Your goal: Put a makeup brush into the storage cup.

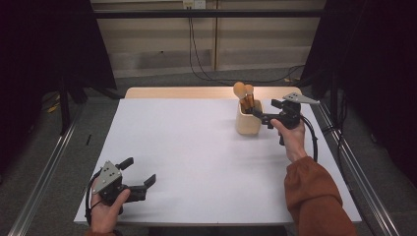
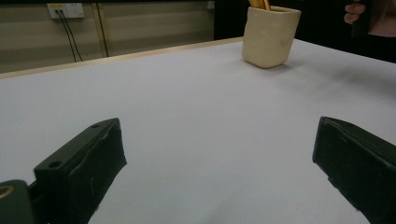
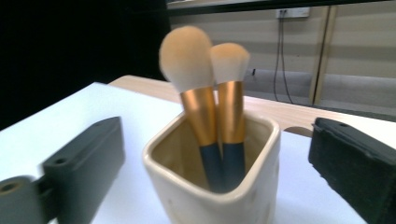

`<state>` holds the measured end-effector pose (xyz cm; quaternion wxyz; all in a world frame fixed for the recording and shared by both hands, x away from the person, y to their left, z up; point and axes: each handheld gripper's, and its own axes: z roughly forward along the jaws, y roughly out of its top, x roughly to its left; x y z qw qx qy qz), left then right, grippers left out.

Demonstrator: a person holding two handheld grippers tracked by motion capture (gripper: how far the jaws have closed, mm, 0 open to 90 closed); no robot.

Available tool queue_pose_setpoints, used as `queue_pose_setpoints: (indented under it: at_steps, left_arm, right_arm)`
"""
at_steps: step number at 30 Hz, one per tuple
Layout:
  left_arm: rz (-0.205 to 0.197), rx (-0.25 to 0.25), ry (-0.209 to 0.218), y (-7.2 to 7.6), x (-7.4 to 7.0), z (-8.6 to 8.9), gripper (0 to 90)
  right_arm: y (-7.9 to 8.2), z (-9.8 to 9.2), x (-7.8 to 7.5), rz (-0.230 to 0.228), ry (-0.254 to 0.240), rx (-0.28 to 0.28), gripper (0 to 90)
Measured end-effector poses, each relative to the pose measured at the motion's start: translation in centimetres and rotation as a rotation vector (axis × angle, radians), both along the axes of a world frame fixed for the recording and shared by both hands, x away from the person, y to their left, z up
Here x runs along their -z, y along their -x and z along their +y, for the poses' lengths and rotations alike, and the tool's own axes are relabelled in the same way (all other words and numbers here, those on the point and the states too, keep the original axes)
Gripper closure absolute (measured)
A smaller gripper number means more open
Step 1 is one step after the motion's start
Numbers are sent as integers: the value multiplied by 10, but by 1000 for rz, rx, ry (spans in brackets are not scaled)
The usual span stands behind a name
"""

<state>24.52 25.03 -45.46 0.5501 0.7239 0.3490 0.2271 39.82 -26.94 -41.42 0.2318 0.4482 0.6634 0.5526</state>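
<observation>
Counting: brushes (image 3: 212,107) 2 | cup (image 3: 210,196) 1 | left gripper (image 1: 140,174) wide | right gripper (image 1: 255,109) wide, empty

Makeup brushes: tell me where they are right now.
In the high view, the two makeup brushes stand bristles-up in the cream cup at the table's far right, just left of the right hand-held gripper.

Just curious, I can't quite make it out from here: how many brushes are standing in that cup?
2. Both stand bristles-up in the cup, side by side: the round-tipped brush on the left in the right gripper view, the flat-tipped brush on the right. Nothing else shows inside the cup, though its bottom is hidden.
</observation>
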Motion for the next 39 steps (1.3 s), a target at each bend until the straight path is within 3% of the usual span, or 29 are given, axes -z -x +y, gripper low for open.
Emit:
queue_pose_setpoints:
  at_steps: [5,8,19,31,39]
  left_arm:
    - [0,-3,3,1,0,2,22]
    - [0,-7,6,1,0,2,22]
    - [-9,-25,12,5,-1,4,22]
    - [-12,-19,10,6,-3,4,22]
    - [-16,-23,9,5,-3,3,23]
  right_arm:
    - [9,-2,-2,14,24,-21,29]
    - [14,-2,-2,22,14,-39,50]
    - [45,-8,-1,-34,55,41,28]
    - [73,-18,4,-64,80,74,15]
    - [91,-16,7,-73,100,55,10]
